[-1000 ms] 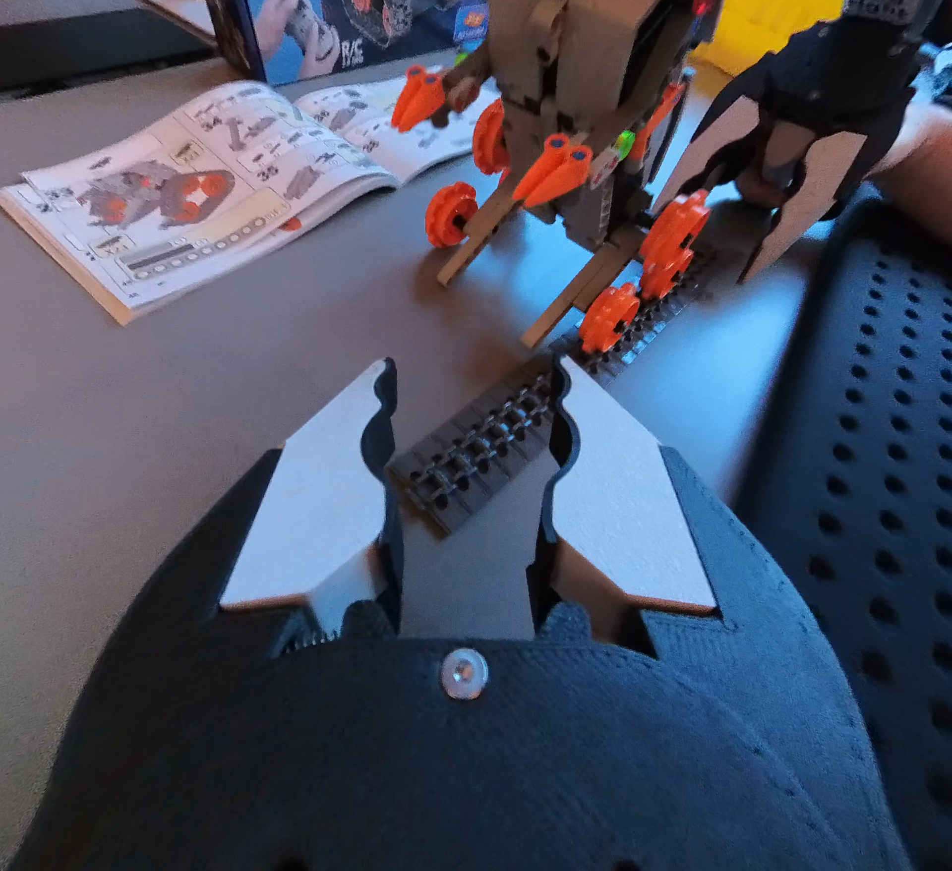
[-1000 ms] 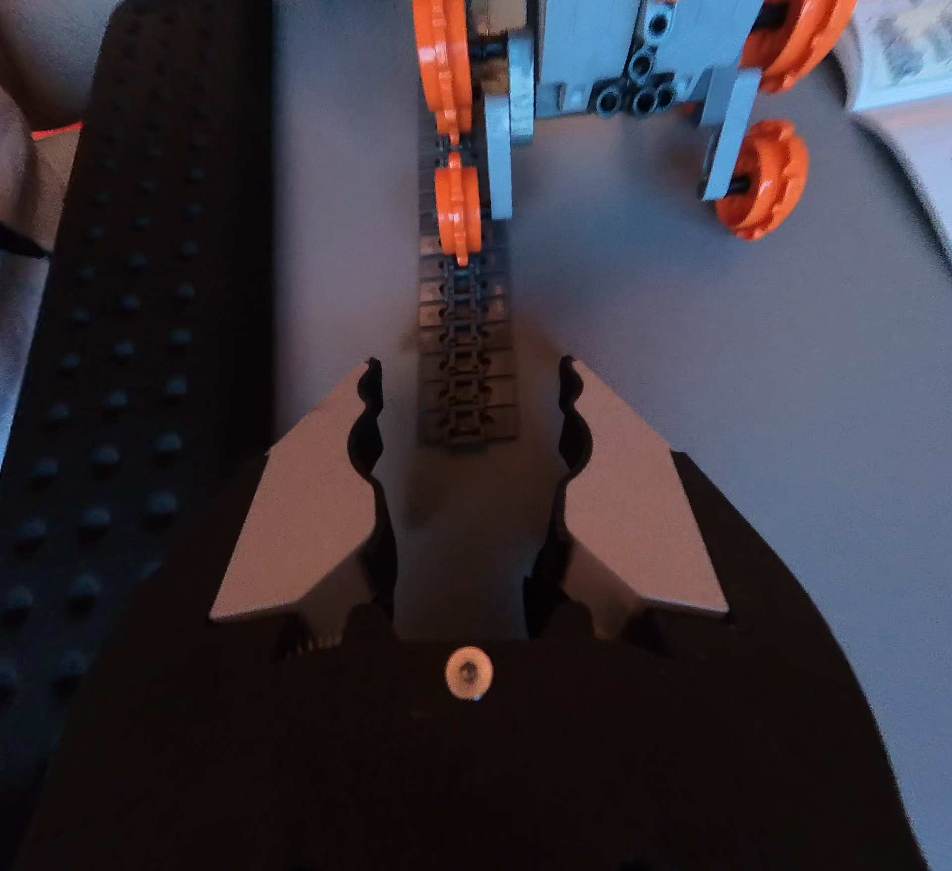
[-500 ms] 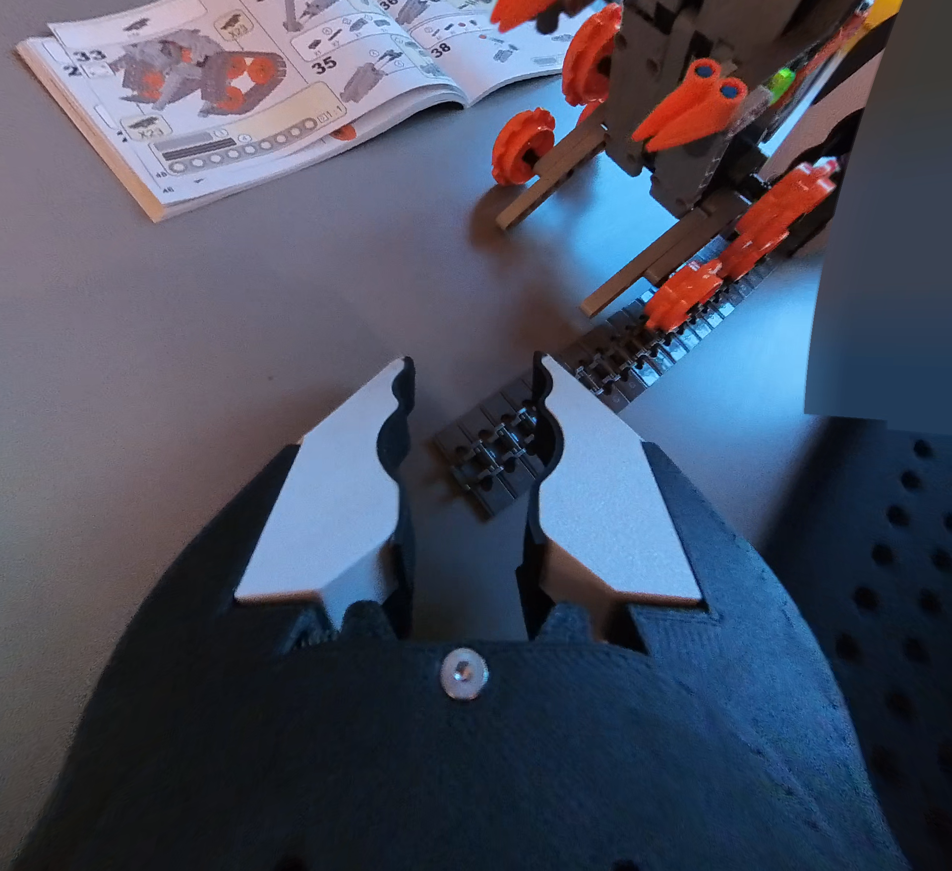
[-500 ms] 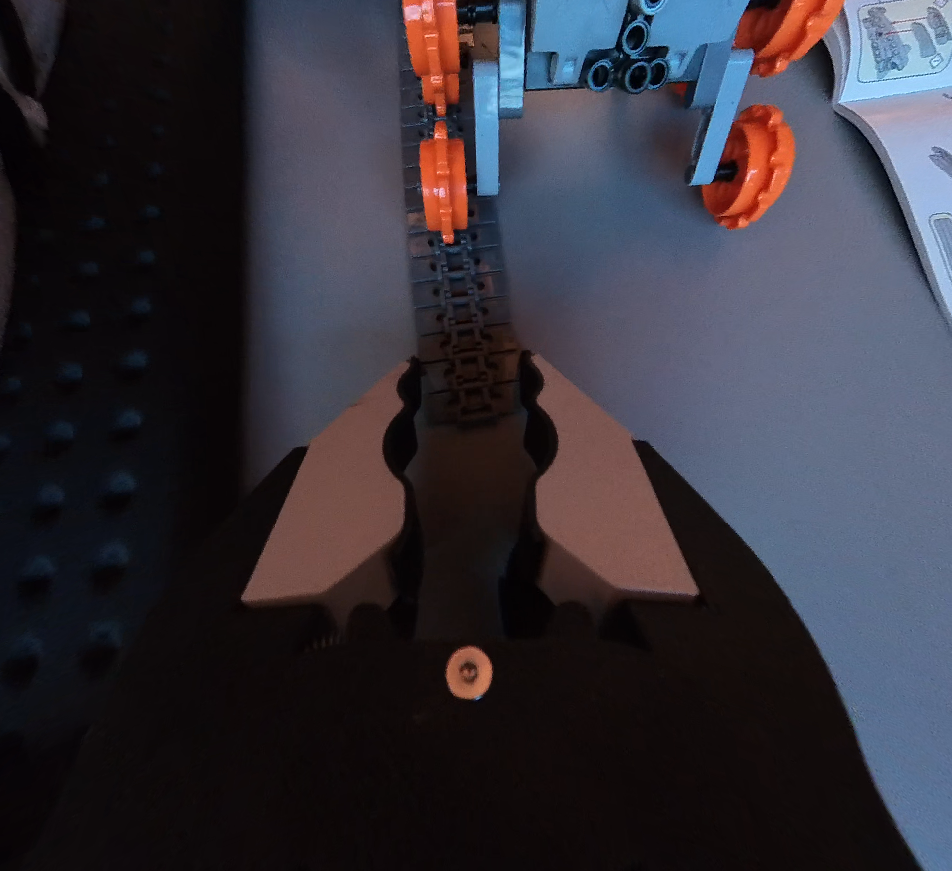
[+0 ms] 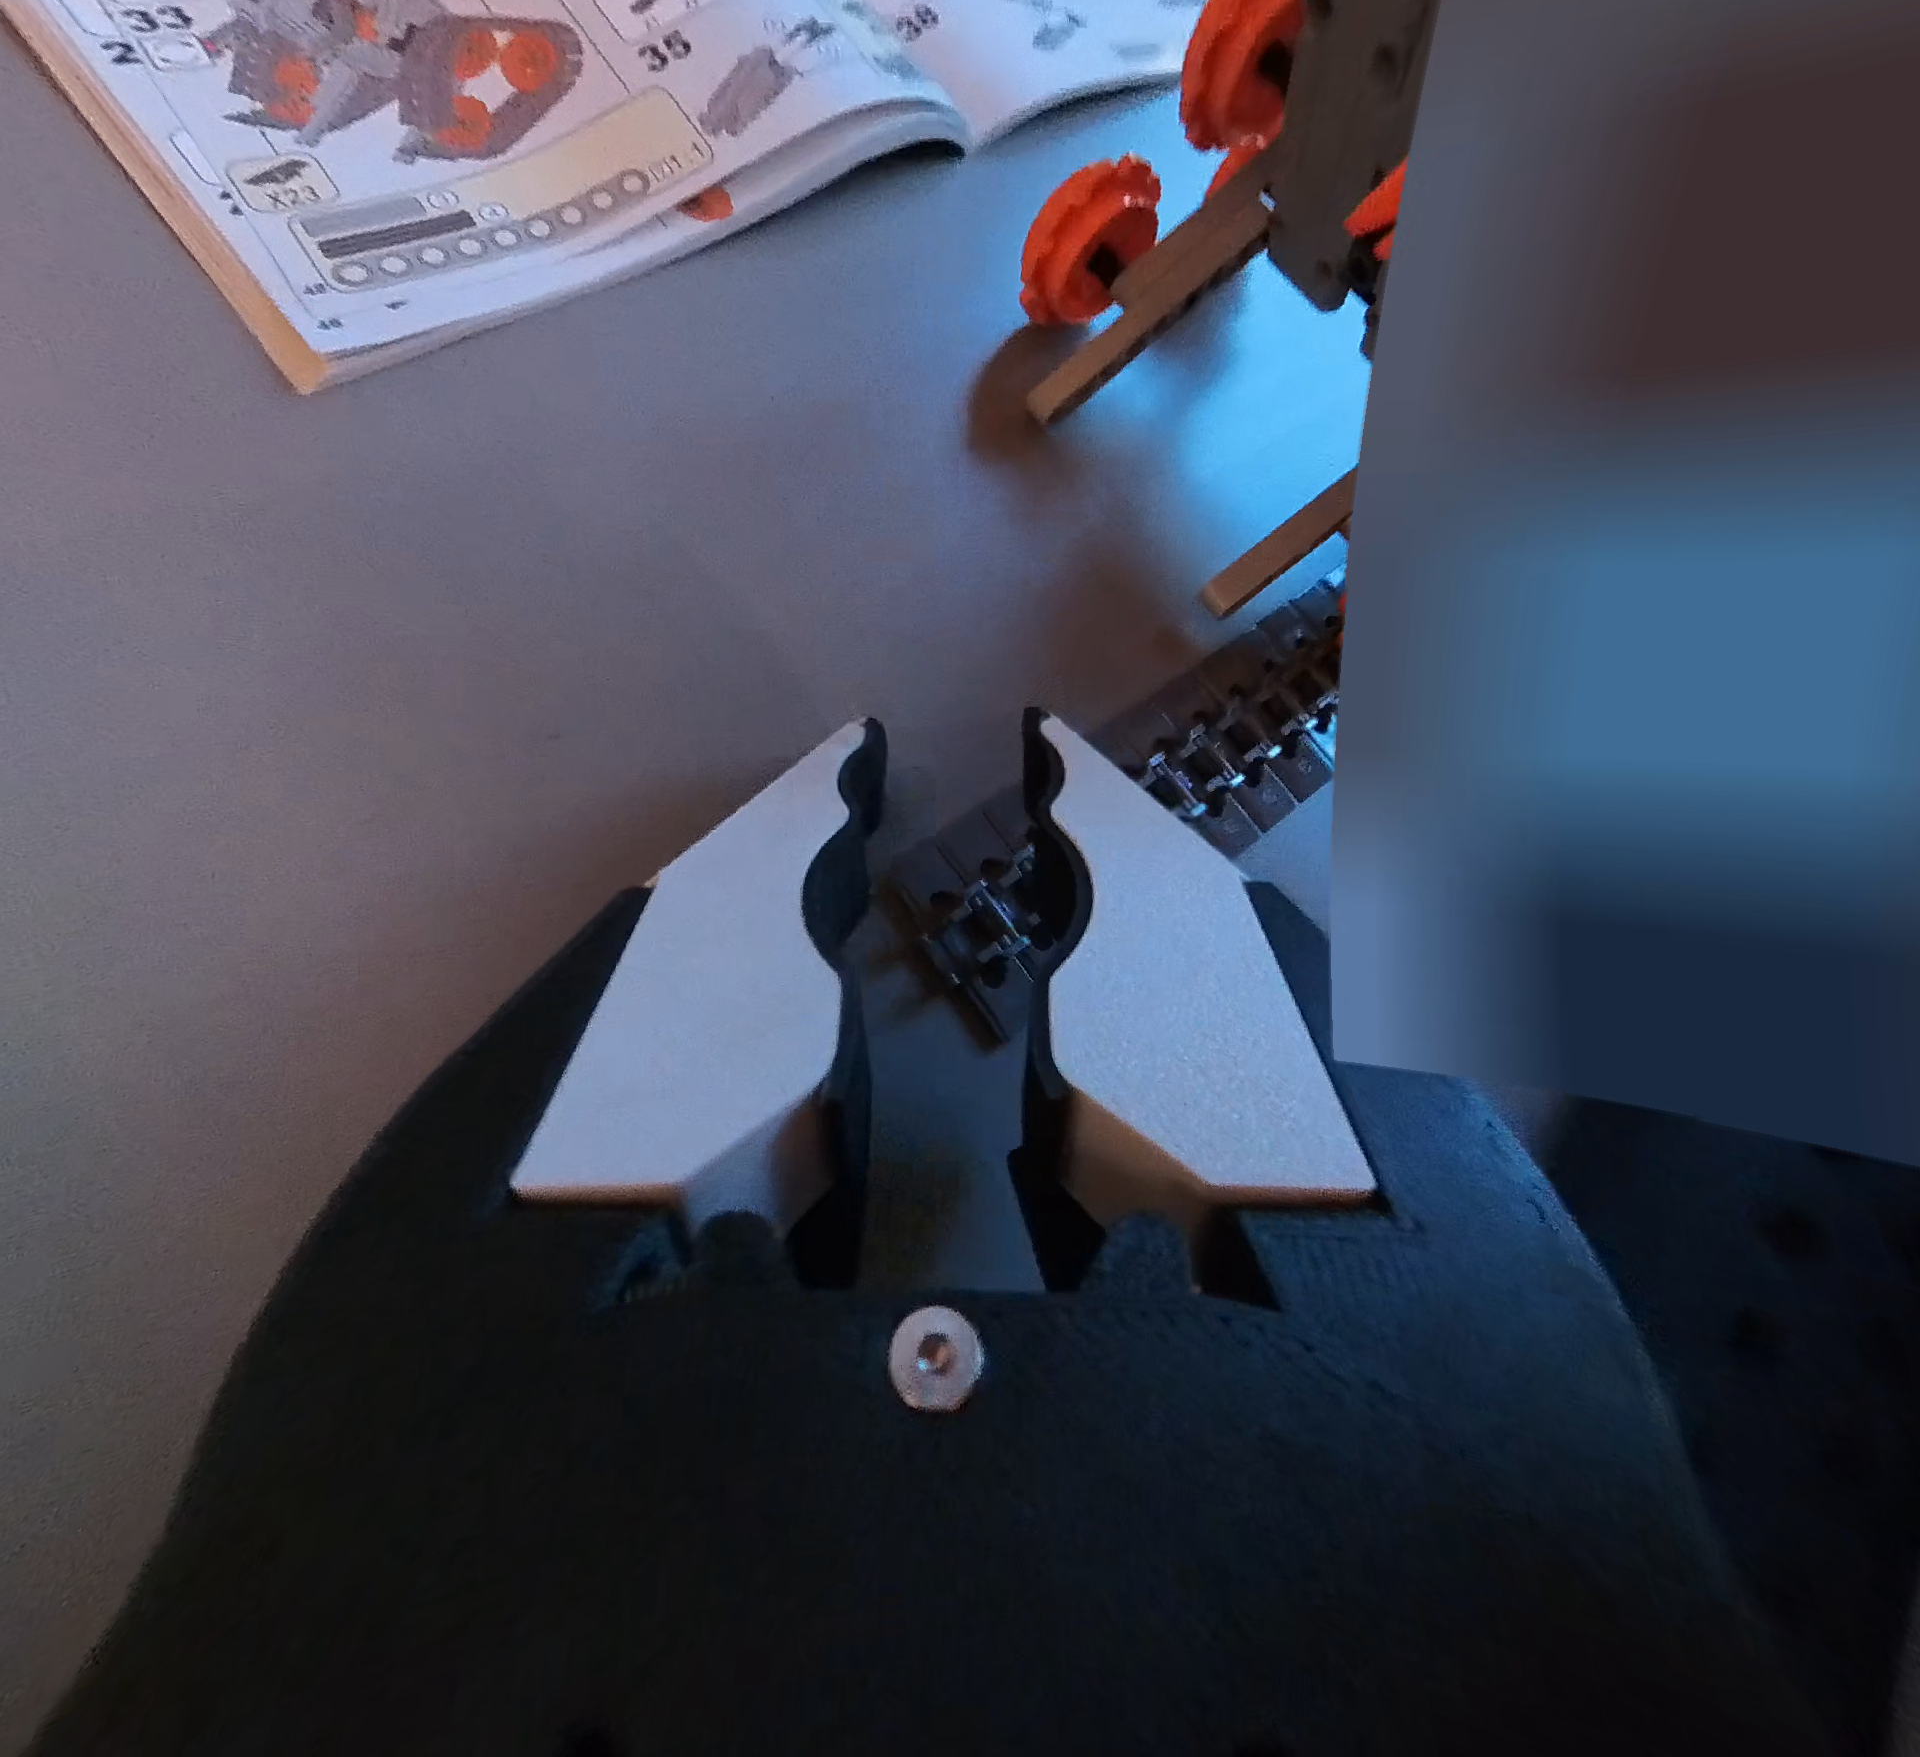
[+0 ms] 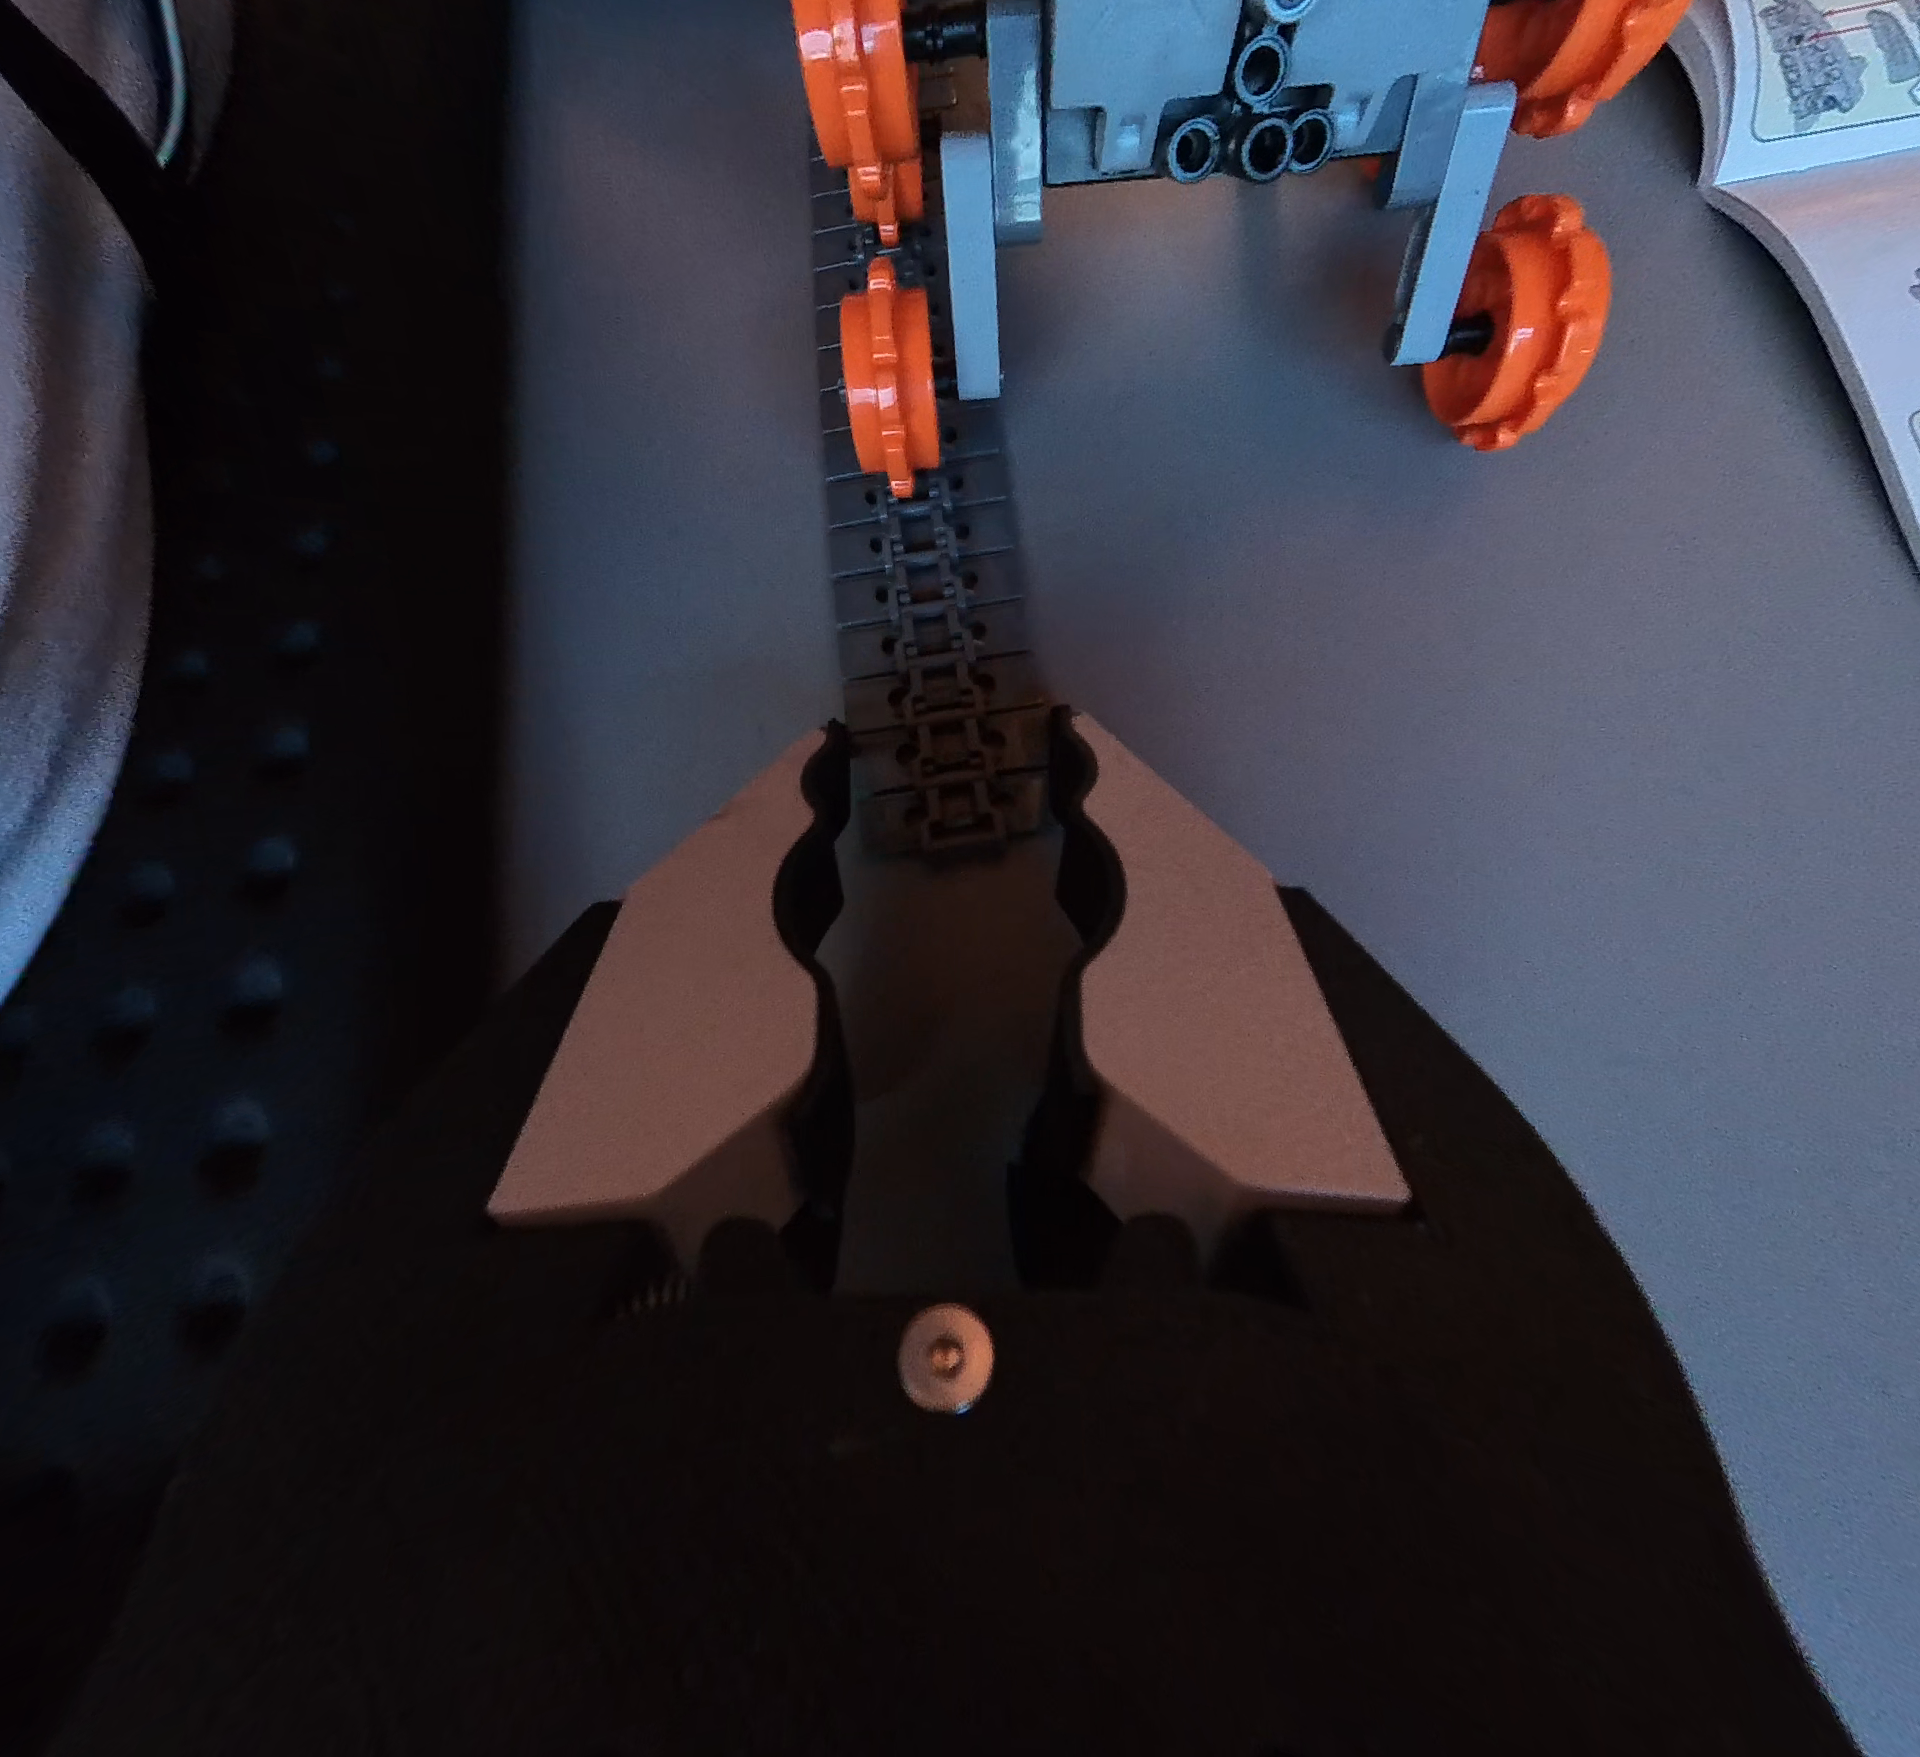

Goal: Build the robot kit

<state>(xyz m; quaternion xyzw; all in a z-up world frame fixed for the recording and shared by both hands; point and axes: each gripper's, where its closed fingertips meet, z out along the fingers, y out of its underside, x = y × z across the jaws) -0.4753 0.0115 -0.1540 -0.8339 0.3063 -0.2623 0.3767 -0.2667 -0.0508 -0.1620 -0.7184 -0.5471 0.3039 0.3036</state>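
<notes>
- Left gripper (image 5: 951, 741): fingers narrowly parted, straddling one end of the grey track strip (image 5: 977, 928); the strip lies slantwise between them, and whether they pinch it cannot be told.
- Right gripper (image 6: 945, 736): fingers closed against both edges of the strip's other end (image 6: 940, 772), which lies flat on the grey surface (image 6: 1403, 720).
- Brick-built vehicle (image 6: 1236, 34): grey body, standing on the surface beyond the right gripper; orange toothed wheels (image 6: 883, 377) of one side rest along the strip, and the other side's wheels (image 6: 1517, 320) are bare.
- Open instruction booklet (image 5: 468, 76): lying flat, well apart from the left gripper.
- Black studded mat (image 6: 239, 668): beside the strip.
- A blurred patch hides most of the vehicle in the left wrist view.
</notes>
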